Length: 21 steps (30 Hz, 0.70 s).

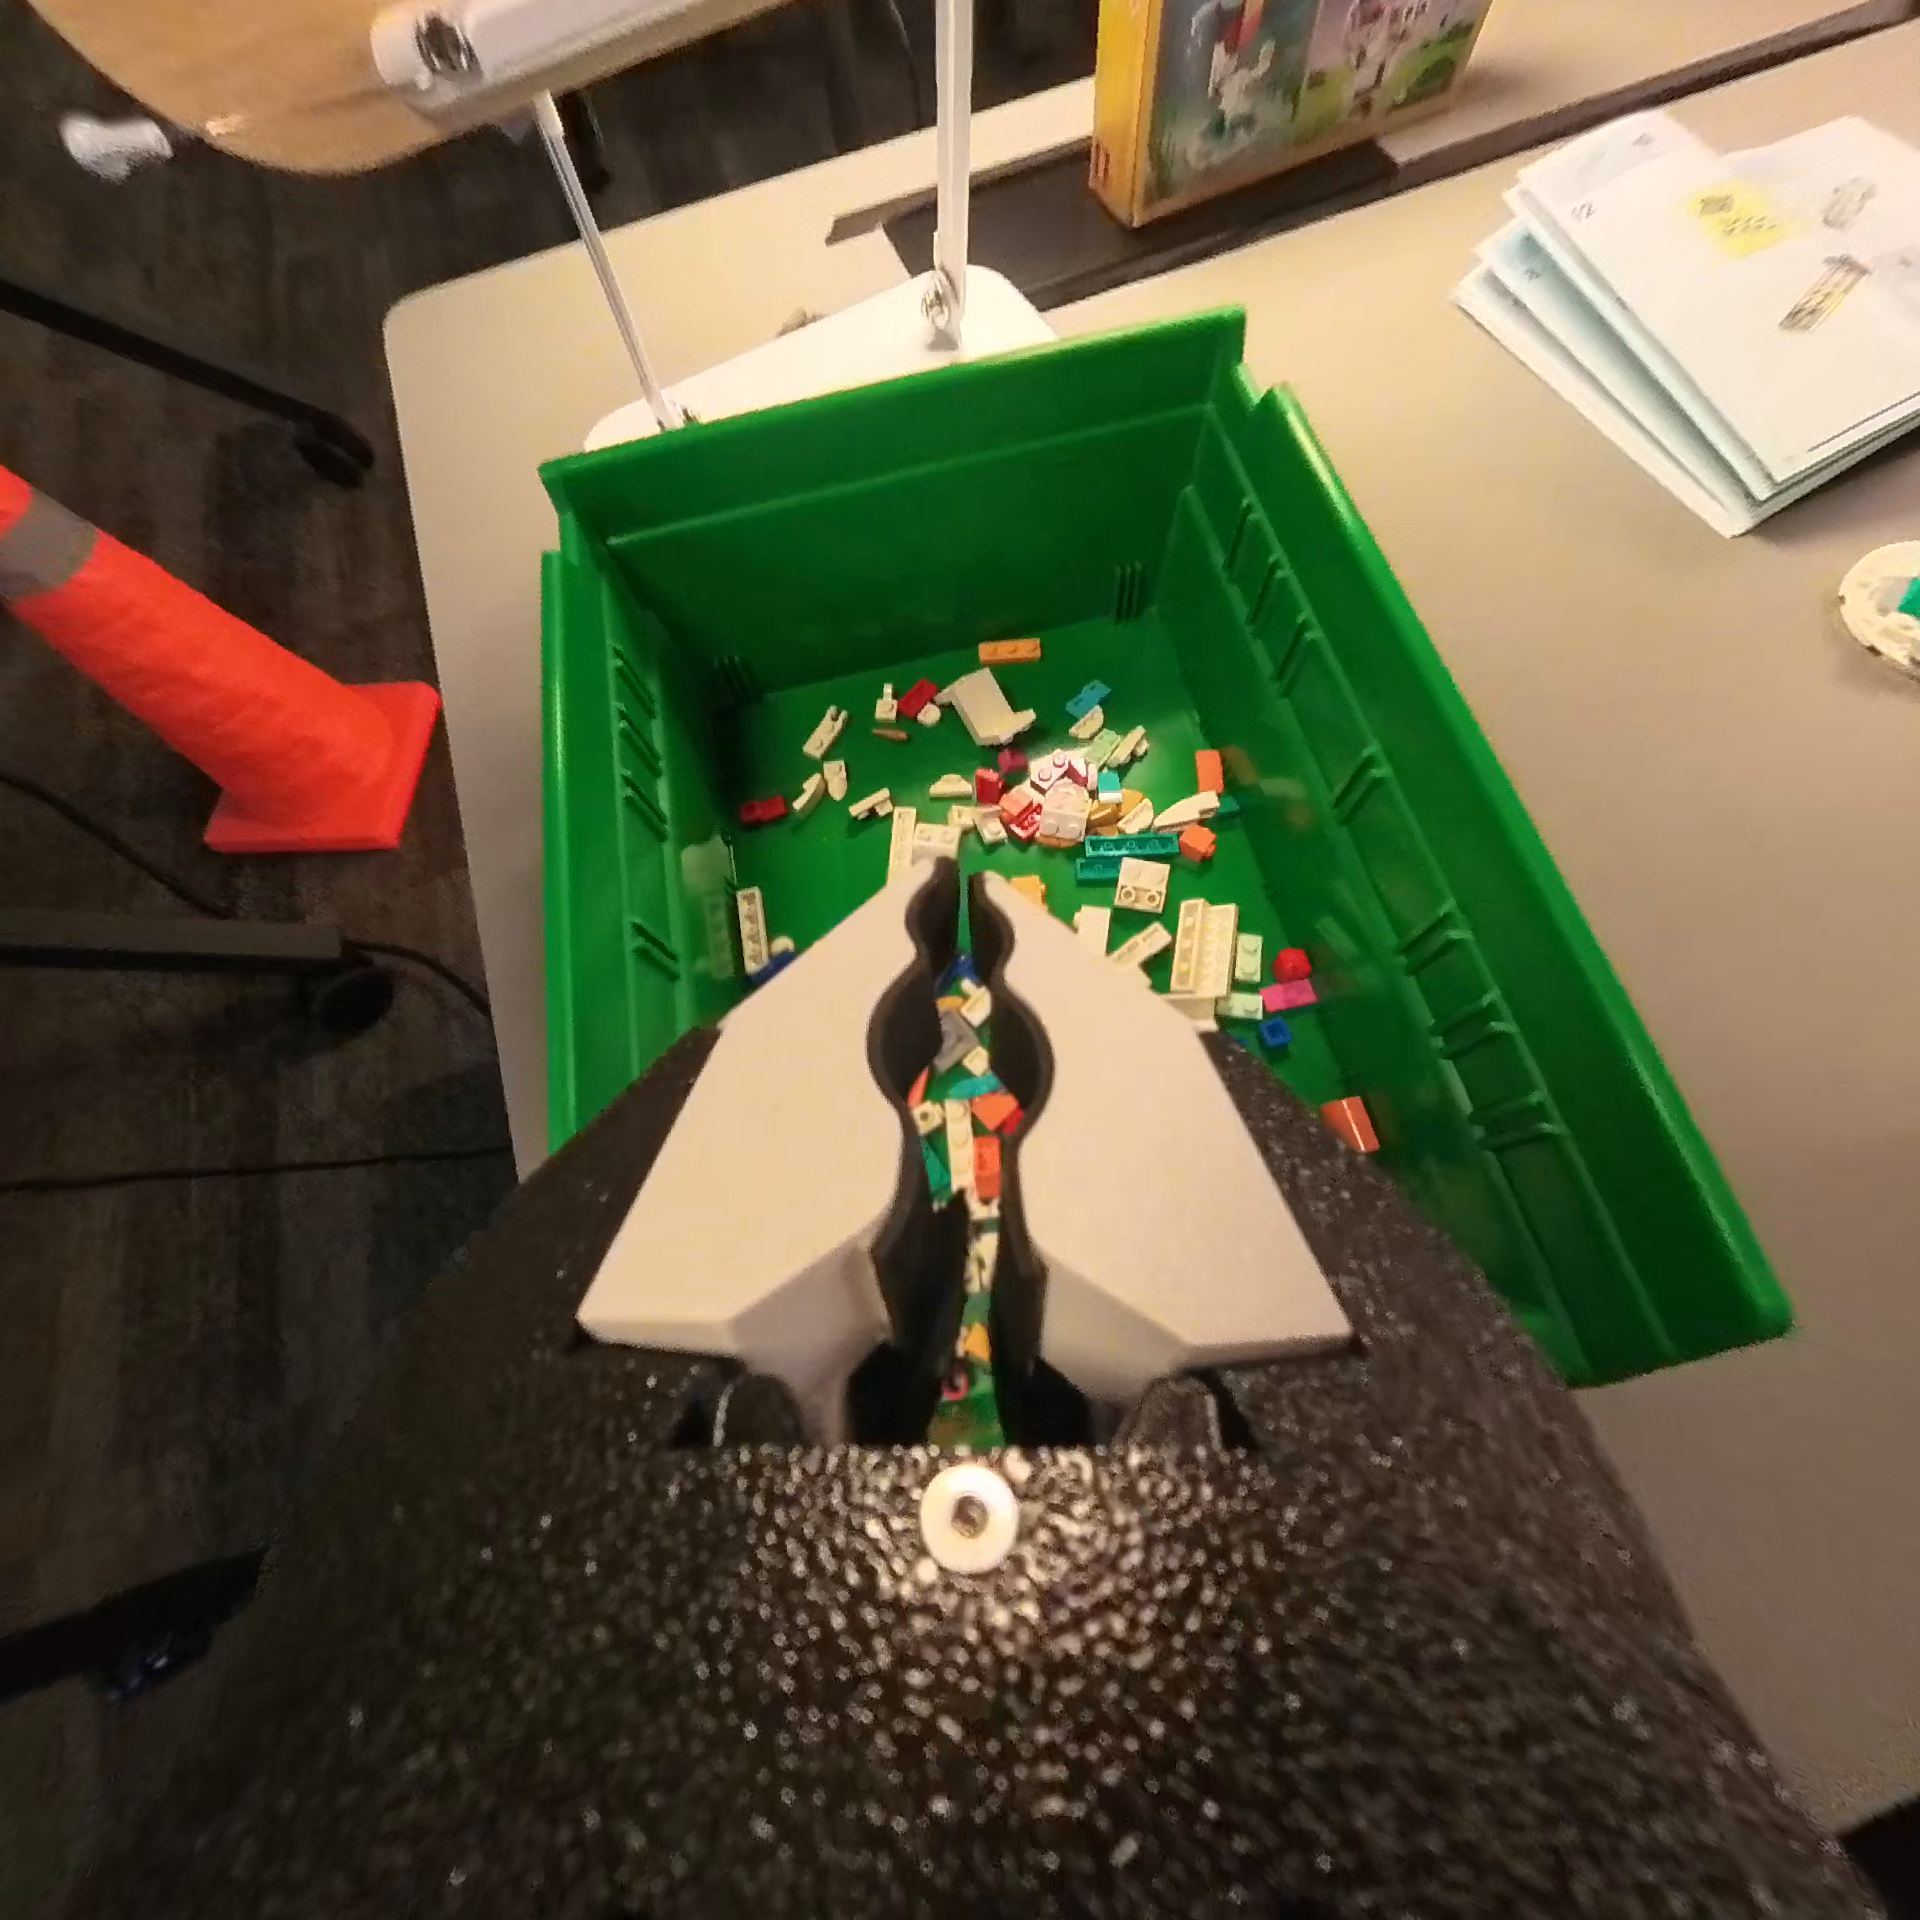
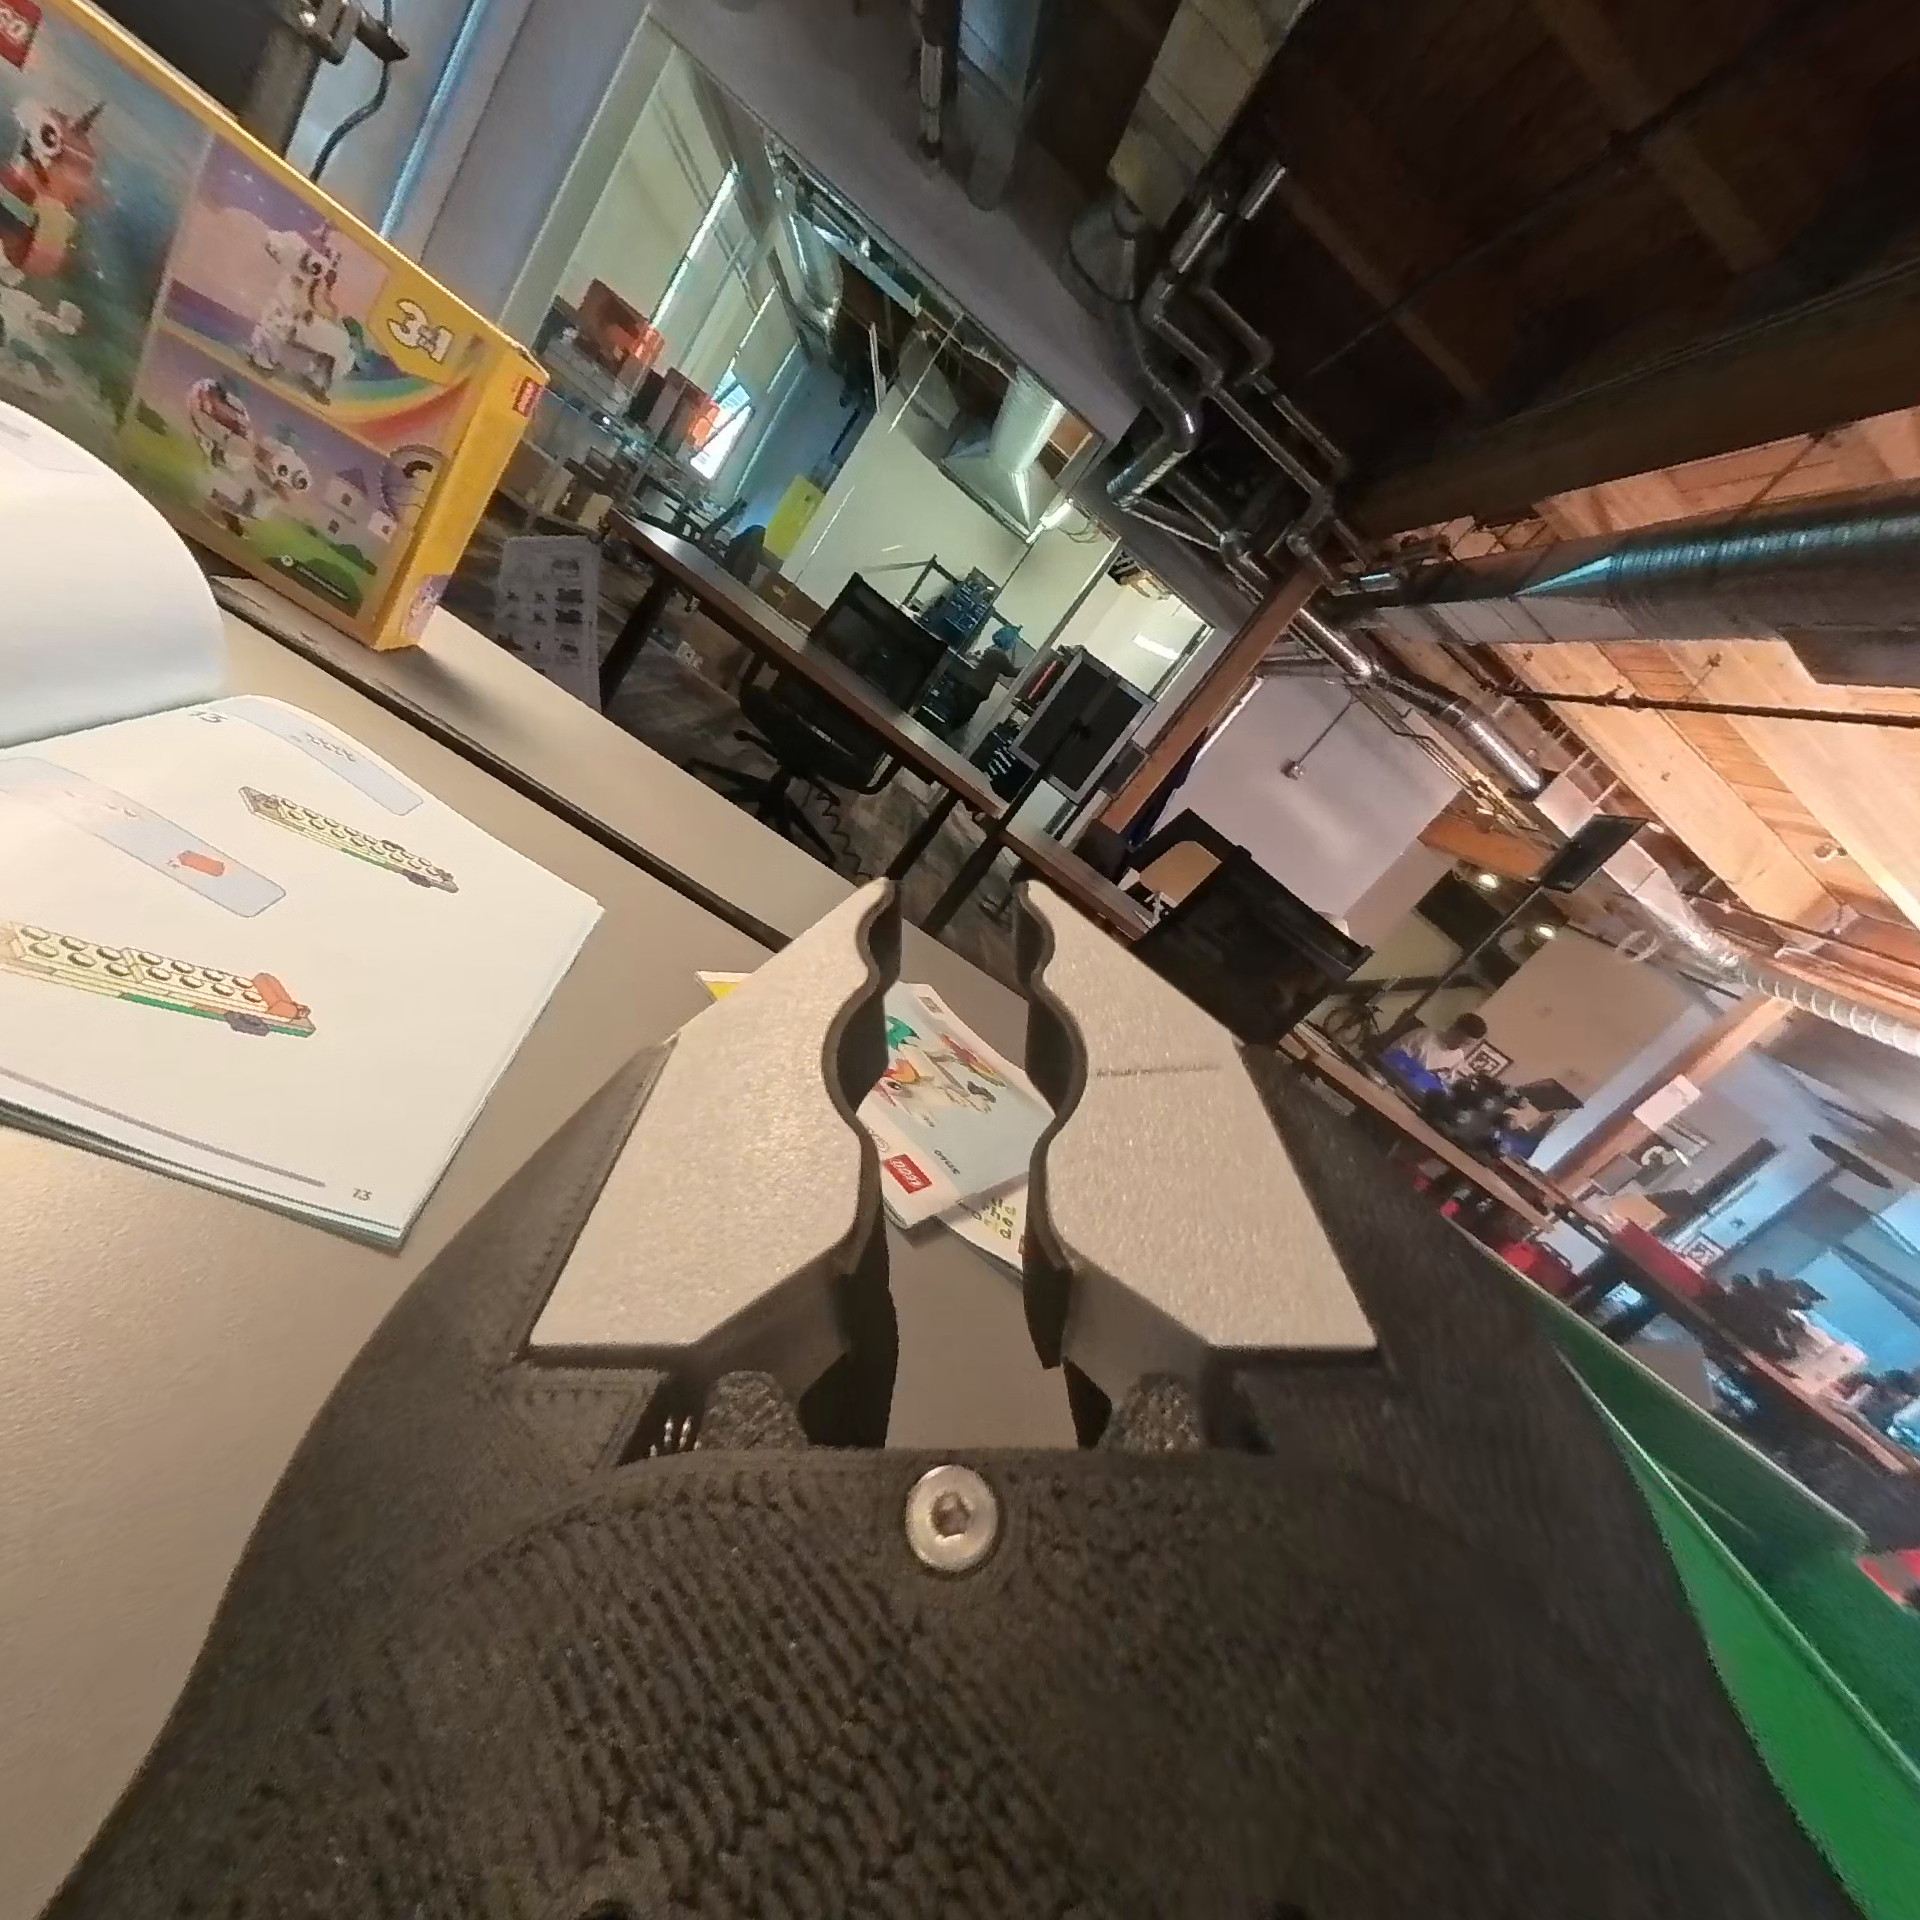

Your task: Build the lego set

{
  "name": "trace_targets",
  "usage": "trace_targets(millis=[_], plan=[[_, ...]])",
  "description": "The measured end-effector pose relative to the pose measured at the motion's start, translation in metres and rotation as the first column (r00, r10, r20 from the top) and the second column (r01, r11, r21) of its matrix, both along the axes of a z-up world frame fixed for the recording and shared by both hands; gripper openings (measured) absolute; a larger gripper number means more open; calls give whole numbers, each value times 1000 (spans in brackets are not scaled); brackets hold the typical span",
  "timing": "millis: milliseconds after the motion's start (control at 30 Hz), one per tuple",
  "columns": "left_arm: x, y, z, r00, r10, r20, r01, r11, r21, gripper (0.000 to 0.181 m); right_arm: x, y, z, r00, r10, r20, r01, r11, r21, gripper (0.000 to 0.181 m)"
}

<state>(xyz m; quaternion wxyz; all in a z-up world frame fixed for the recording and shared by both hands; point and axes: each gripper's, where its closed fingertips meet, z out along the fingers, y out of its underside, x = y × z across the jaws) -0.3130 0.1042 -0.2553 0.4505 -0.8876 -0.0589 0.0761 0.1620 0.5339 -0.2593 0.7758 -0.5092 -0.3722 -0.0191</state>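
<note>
While the left gripper [image 1: 964, 878] hangs above the green bin [image 1: 1475, 997], nose tilted down at the loose lego pieces [image 1: 1060, 810] scattered over the bin floor, this looks like the part-picking step: find the next brick, no brick taken. Its jaws are nearly closed, a thin slit between the tips, nothing held. Next move likely calls for opening wider, then dropping onto a single piece without dragging its neighbours; the pile mid-bin is dense, so an outlying piece is the easier grab. The right gripper [image 2: 956, 904] lies low by the table [image 2: 156, 1403], rolled sideways, pointing off across the room, jaws parted a moderate gap, empty. The open instruction booklet [image 2: 312, 987] lies to its left, with the lego box [image 2: 312, 343] standing far-left. A partly built white piece [image 1: 1883, 613] sits at the table's right edge.
</note>
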Motion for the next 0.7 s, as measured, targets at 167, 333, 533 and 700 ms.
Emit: trace_targets(millis=[167, 333, 533, 700], plan=[[3, 3, 7, 999, -15, -41, 15, 1000, 20, 0, 3, 2, 1, 1000, -6, -20, 6, 1000, -10, 20], [3, 1, 2, 998, -21, -58, 20, 1000, -6, 0, 1, 0, -1, 1000, -1, -6, 1, 1000, -8, 20], [2, 0, -2, 995, -17, -99, 15, 1000, -25, 0, 0, -2, -2, 1000, 1, 1, -1, 1000, -11, 19], [-2, -3, -6, 996, -10, -93, 6, 999, -45, 0, 0, -2, -2, 1000, -3, 5, 3, 1000, -12, 19]])
